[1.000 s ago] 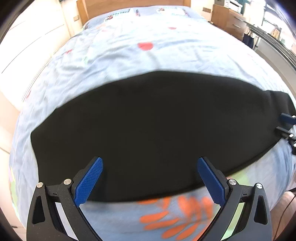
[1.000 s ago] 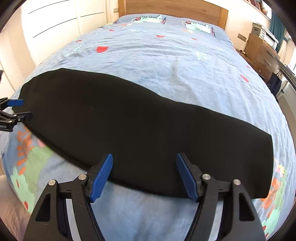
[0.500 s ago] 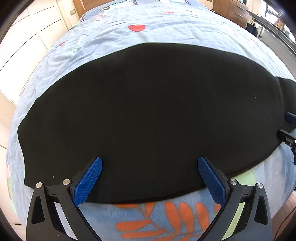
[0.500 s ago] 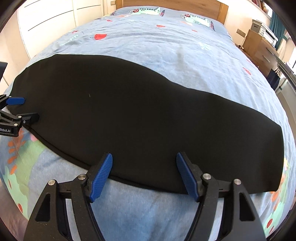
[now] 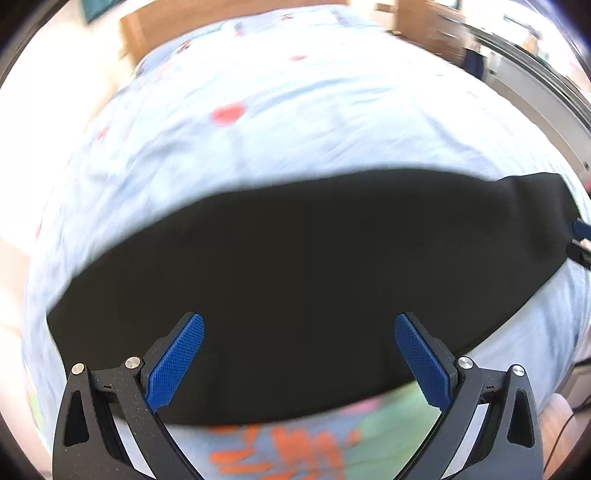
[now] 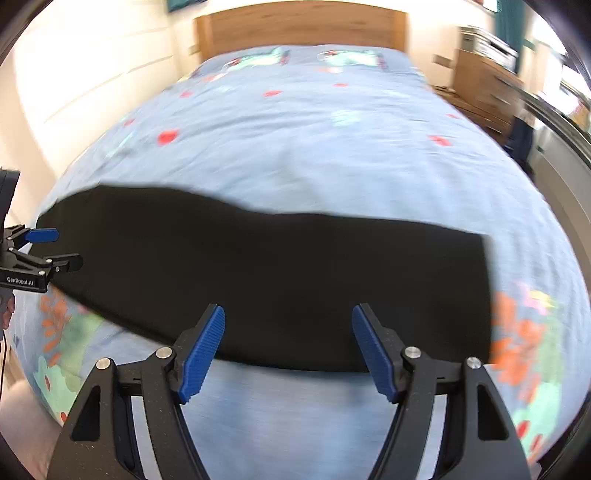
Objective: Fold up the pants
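Observation:
Black pants (image 5: 314, 280) (image 6: 280, 273) lie flat in a long strip across the near end of the bed. My left gripper (image 5: 298, 325) hovers open over their near edge, its blue pads wide apart with nothing between them. My right gripper (image 6: 288, 317) is also open, above the near edge further toward the pants' squared right end. The left gripper (image 6: 48, 247) shows at the left rim of the right wrist view, open beside the pants' left end. A bit of the right gripper's fingers (image 5: 580, 236) peeks in at the right rim of the left wrist view.
The bed carries a light blue cover (image 6: 314, 147) with red and orange prints. A wooden headboard (image 6: 303, 26) stands at the far end. White cupboard doors (image 6: 85, 85) line the left side, and a wooden dresser (image 6: 484, 85) stands at the right.
Both grippers have lifted and tilted back, so the pants look smaller and more of the bed and headboard shows. Both views are motion-blurred. The pants lie as before.

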Tool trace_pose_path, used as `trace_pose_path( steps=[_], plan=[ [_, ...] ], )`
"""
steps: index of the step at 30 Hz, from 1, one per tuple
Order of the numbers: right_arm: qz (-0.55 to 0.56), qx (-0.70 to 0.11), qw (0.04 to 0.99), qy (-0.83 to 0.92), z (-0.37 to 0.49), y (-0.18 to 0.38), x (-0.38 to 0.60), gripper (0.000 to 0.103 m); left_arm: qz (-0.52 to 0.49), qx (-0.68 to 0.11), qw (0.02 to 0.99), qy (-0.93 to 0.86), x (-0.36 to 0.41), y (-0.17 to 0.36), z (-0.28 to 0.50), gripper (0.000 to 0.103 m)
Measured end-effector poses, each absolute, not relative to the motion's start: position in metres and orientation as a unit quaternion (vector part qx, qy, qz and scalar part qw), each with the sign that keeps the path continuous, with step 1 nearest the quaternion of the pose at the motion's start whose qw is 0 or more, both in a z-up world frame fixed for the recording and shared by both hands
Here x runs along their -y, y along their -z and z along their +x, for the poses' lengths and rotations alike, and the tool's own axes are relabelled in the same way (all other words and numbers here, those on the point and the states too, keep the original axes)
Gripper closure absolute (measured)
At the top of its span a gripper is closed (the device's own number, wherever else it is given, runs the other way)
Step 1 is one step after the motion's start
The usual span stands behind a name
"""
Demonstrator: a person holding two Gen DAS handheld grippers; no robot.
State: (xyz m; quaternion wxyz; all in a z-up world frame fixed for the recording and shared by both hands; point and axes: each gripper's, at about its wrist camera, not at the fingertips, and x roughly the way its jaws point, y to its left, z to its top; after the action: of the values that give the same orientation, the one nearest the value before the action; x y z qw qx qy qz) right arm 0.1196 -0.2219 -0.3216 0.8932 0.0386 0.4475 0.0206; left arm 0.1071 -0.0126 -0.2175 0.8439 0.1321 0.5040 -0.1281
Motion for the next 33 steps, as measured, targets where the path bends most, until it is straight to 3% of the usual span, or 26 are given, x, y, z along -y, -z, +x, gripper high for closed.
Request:
trace_pose_path(
  steps=[6,11,17,21,33],
  plan=[
    [0.105,-0.467,0.877,0.038,0.108,0.321,0.314,0.006,0.175,-0.485,0.835,0.192,0.108,0.205,0.124,0.002],
    [0.139,-0.484,0.863,0.048,0.106,0.339,0.349,0.006,0.192,-0.506,0.812,0.218,0.169,0.229,0.180,0.002],
    [0.141,-0.505,0.851,0.034,0.116,0.360,0.353,0.007,0.237,-0.553,0.770,0.211,0.177,0.283,0.234,0.001],
    [0.151,-0.508,0.847,0.028,0.115,0.369,0.355,0.007,0.222,-0.565,0.761,0.228,0.170,0.289,0.245,0.001],
    [0.178,-0.499,0.848,0.019,0.107,0.352,0.353,0.007,0.333,-0.524,0.697,0.358,0.204,0.234,0.242,0.001]
  ],
)
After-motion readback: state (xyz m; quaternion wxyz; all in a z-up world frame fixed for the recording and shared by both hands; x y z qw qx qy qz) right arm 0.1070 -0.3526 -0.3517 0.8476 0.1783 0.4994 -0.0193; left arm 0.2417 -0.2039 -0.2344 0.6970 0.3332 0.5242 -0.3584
